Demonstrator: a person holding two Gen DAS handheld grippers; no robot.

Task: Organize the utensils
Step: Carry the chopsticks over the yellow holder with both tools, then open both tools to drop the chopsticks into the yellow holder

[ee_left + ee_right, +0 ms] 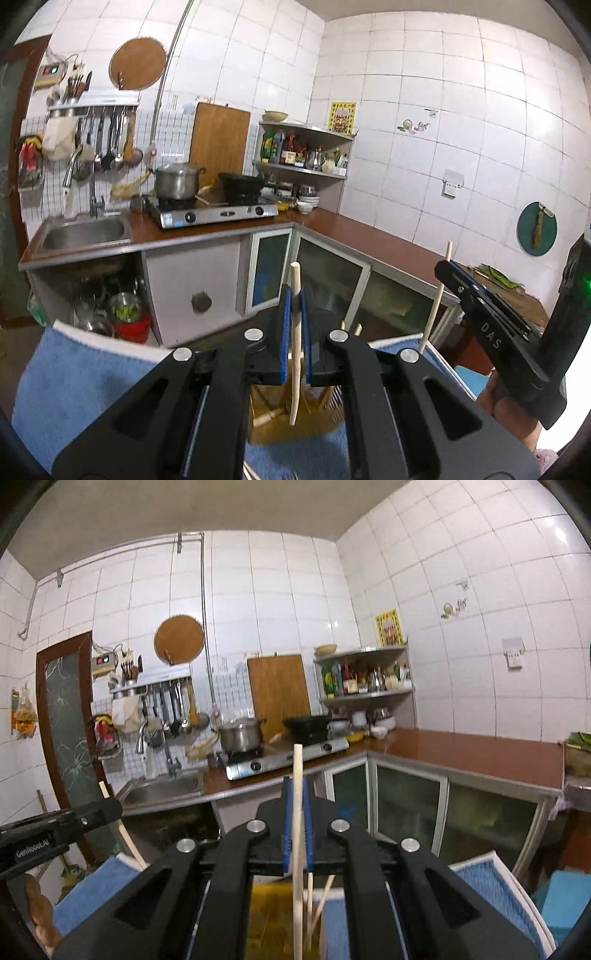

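The left gripper point(295, 295) is clenched on a pale round wooden chopstick point(295, 354), which stands nearly upright between the blue pads; its top end projects above the fingertips and its lower end hangs over a yellow wooden utensil box point(273, 424). The right gripper point(296, 786) is clenched on a second pale wooden chopstick point(297, 849), also upright, with both ends clear of the pads. In the left wrist view the right gripper point(443, 267) appears at the right, gripping its chopstick point(434, 306). More sticks point(317, 904) lean in the box below. The box rests on a blue towel point(74, 376). Beyond it lies an L-shaped brown countertop point(369, 232) carrying a steel sink point(83, 230), a gas stove point(218, 214) and a steel pot point(176, 181). The walls are white tile.
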